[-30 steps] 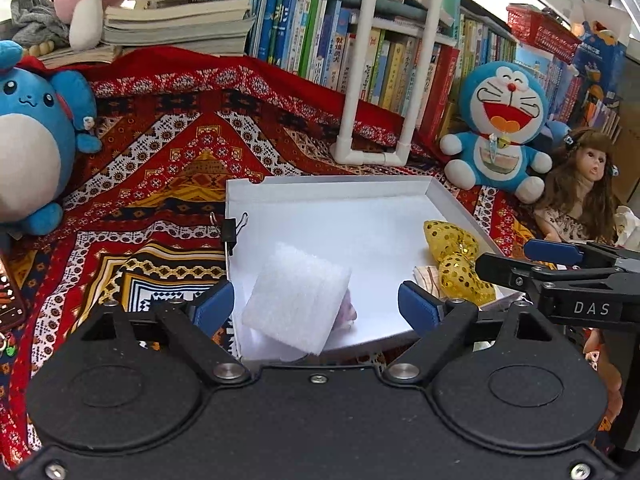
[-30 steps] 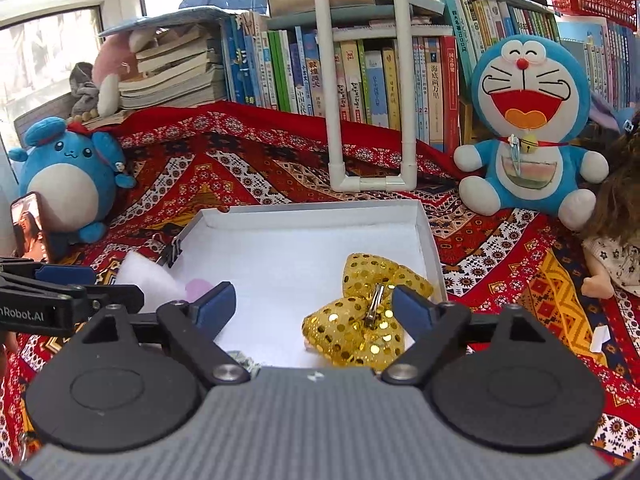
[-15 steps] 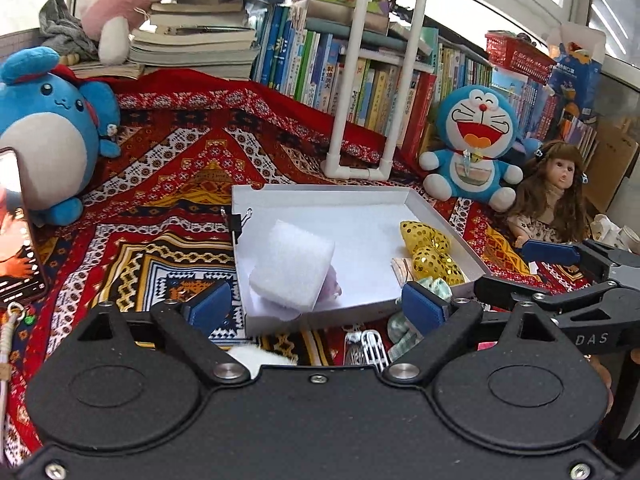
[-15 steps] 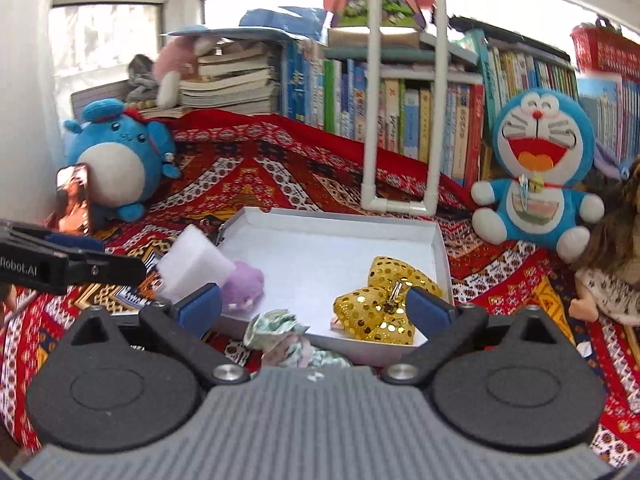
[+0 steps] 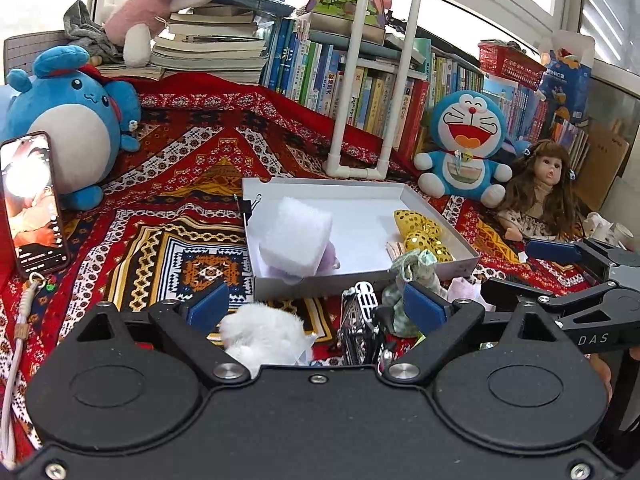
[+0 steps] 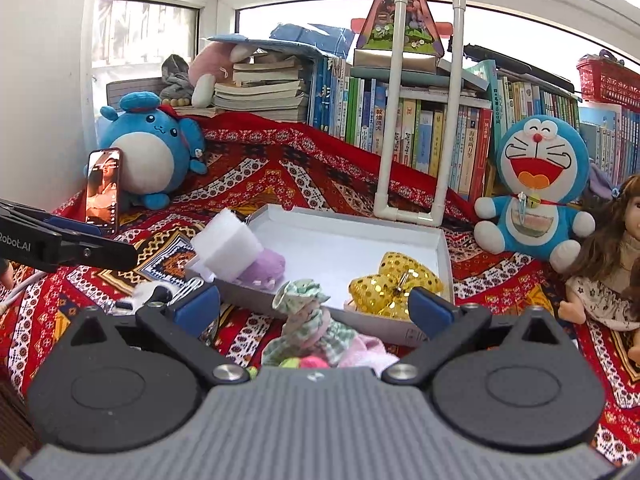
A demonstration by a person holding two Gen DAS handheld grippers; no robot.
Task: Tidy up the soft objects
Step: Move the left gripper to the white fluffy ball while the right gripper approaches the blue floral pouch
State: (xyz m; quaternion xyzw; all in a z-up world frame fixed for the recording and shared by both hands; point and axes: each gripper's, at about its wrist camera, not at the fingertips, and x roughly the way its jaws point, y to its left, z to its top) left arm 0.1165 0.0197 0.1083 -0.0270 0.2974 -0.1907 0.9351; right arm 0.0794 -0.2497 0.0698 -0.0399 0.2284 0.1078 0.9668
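A white tray (image 5: pixel 356 192) (image 6: pixel 360 224) lies on the patterned cloth. In it lie a white sponge block (image 5: pixel 298 236) (image 6: pixel 226 246) over a purple soft toy (image 6: pixel 266 266), and a gold sequin bow (image 5: pixel 422 230) (image 6: pixel 396 284). In front of the tray lie a green checked scrunchie (image 6: pixel 308 316) (image 5: pixel 412 268), a pink soft piece (image 6: pixel 366 350), a white fluffy piece (image 5: pixel 264 334) and a hair claw (image 5: pixel 358 328). My left gripper (image 5: pixel 316 308) is open and empty above the fluffy piece. My right gripper (image 6: pixel 314 312) is open and empty above the scrunchie.
A blue round plush (image 5: pixel 68 128) and a propped phone (image 5: pixel 34 204) stand at the left. A Doraemon plush (image 5: pixel 466 144) and a doll (image 5: pixel 536 192) sit at the right. A white pipe frame (image 5: pixel 370 80) and a row of books (image 5: pixel 360 92) stand behind the tray.
Both grippers have drawn back and up from the tray. The sponge block stays in the tray. The loose soft pieces in front of the tray have come into view.
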